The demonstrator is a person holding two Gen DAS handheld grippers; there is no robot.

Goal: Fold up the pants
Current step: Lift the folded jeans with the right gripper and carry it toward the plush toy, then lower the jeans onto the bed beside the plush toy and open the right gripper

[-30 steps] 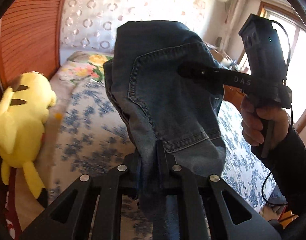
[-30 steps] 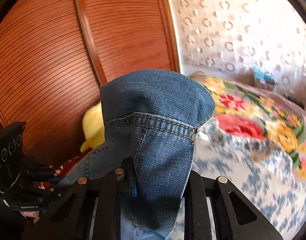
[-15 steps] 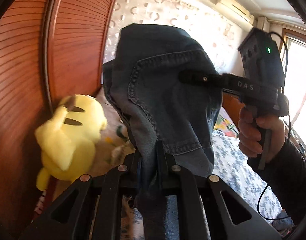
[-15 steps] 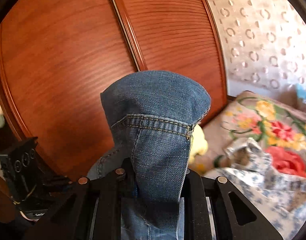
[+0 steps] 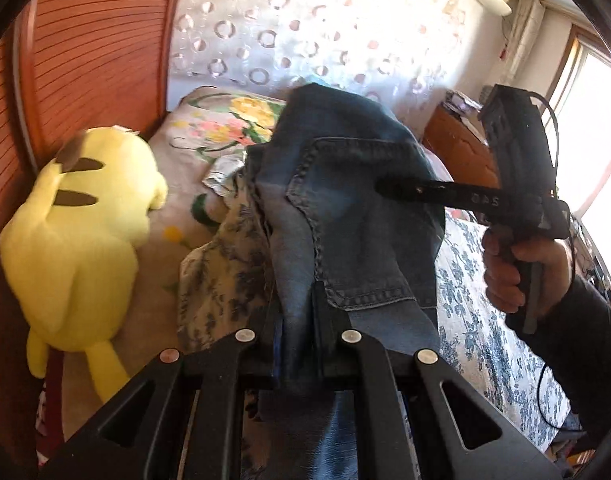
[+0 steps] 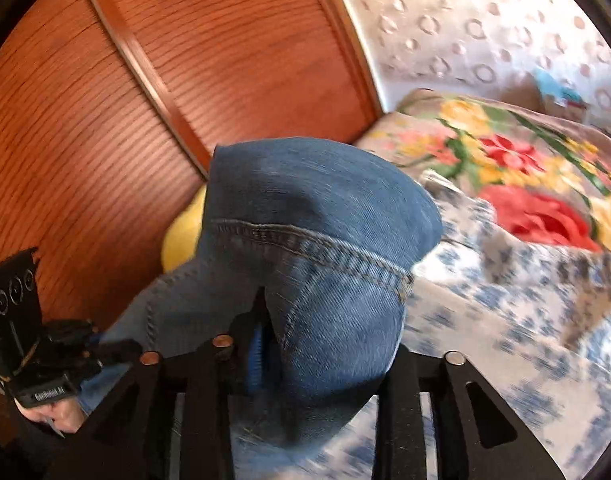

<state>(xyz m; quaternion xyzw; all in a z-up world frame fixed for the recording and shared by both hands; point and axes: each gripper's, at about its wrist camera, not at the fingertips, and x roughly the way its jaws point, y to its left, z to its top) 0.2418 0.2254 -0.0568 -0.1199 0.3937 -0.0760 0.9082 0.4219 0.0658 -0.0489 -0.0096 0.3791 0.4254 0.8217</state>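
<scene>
Denim fills the middle of both wrist views: the jeans (image 5: pixel 345 208) hang bunched over a bed (image 5: pixel 485 320) covered with a blue-and-white flowered sheet. In the left wrist view the left hand-held gripper (image 5: pixel 301 320) sits at the bottom centre with its jaws nearly closed, pinching a fold of the jeans beside the stitched back pocket, and the cloth rises above it as a tall hump. At the right of that frame a hand (image 5: pixel 521 268) in a dark sleeve grips the handle of the right hand-held gripper (image 5: pixel 389 188), whose black finger lies across the denim near the pocket's upper edge.

In the right wrist view the right hand-held gripper (image 6: pixel 321 344) is at the bottom centre. Its jaws are opening, with the seamed fold of the jeans (image 6: pixel 317 240) between them; the left pad stands clear of the cloth with a blue strip showing in the gap, while the right pad is hidden behind the denim. The left hand-held gripper's body appears at the lower left of this frame.

A yellow plush toy (image 5: pixel 81 232) lies at the left of the bed against a reddish wooden wardrobe (image 6: pixel 145 92). A flowered blanket (image 6: pixel 517 160) covers the bed's far end, below a white curtain (image 5: pixel 305 24) with ring patterns.
</scene>
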